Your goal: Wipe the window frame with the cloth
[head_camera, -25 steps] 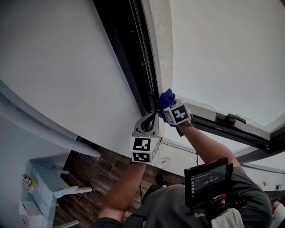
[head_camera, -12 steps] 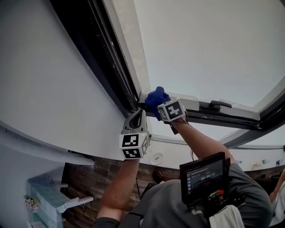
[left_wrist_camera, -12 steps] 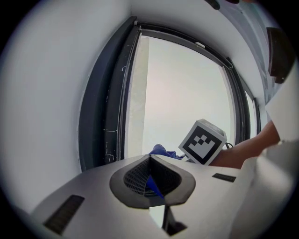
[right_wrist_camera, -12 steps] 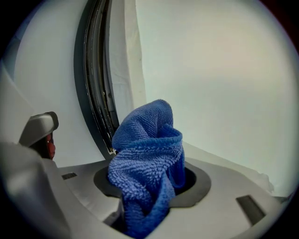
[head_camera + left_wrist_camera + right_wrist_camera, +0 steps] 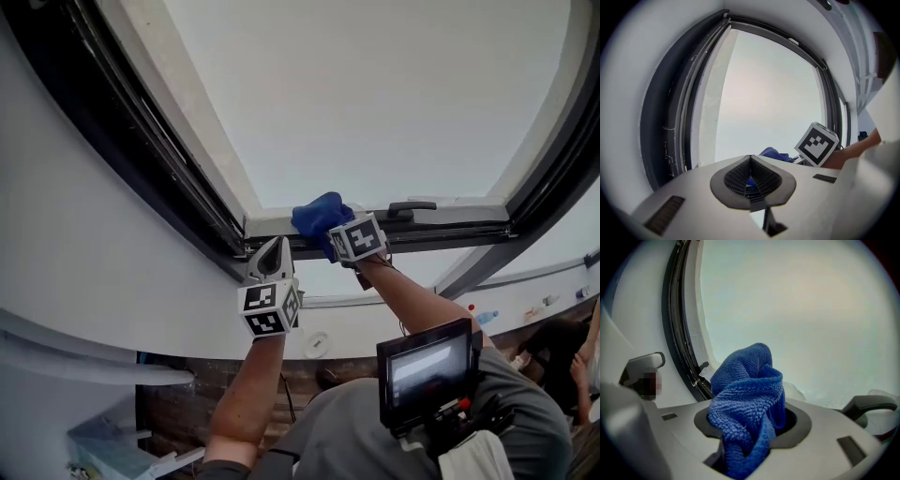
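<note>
text: none readable | numbers: none | monitor screen (image 5: 427, 370): washed out, nothing legible on it

the window frame (image 5: 270, 224) carries the blue cloth (image 5: 317, 215), bunched on its pale lower rail near the dark handle (image 5: 412, 206).

Strong backlight, fisheye warp, dark corners.
Daylight pours through the pale glass window pane (image 5: 375, 94), blown out near white; black metal window frame (image 5: 141, 159) goes near-silhouette at left. Both gripper views vignette black at the edges, lines bow; blue terry cloth (image 5: 750, 404) sharp, lower foreground soft.
</note>
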`<state>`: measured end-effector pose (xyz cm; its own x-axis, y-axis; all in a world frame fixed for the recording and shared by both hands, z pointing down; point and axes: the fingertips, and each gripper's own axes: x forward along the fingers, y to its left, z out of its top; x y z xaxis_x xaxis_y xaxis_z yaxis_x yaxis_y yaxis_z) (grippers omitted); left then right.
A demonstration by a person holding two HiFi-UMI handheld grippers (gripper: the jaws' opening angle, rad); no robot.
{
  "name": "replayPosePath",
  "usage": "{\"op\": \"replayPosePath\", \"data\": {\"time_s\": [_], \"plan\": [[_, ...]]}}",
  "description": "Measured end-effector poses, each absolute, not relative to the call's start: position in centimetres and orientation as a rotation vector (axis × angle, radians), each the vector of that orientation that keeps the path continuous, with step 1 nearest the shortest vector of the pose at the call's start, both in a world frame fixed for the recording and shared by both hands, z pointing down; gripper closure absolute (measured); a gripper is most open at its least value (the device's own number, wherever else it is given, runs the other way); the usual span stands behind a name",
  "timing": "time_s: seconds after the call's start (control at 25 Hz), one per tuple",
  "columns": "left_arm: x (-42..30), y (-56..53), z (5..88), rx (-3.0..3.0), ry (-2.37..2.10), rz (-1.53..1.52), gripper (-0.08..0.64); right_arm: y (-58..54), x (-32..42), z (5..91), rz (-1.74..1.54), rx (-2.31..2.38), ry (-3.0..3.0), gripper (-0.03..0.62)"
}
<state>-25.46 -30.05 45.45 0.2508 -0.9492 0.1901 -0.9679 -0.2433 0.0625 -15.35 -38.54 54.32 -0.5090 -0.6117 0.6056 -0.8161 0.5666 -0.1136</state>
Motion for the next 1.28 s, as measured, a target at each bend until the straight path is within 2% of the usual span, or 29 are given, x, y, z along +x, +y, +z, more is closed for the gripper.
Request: {"op": "replayPosePath", "data": {"time_s": [0.28,0.72,1.28], "plan": [[-20.6,-31.3,44.9,2.431,-1.722,0.165,0.551,-38.4,-8.9,54.3,0.567,1.254,-2.239,0.376],[-14.0,-32.7,44.6,2.521,-1.59,0.174,0.551,-37.1,-2.9,53.8,0.623,1.329,-2.216,0.376],[-4.2,-33.1,40.9,2.709,-1.351,0.137,0.551,-31.1,4.3,46.9,0.696,1.565,-2.321,0.376]]}}
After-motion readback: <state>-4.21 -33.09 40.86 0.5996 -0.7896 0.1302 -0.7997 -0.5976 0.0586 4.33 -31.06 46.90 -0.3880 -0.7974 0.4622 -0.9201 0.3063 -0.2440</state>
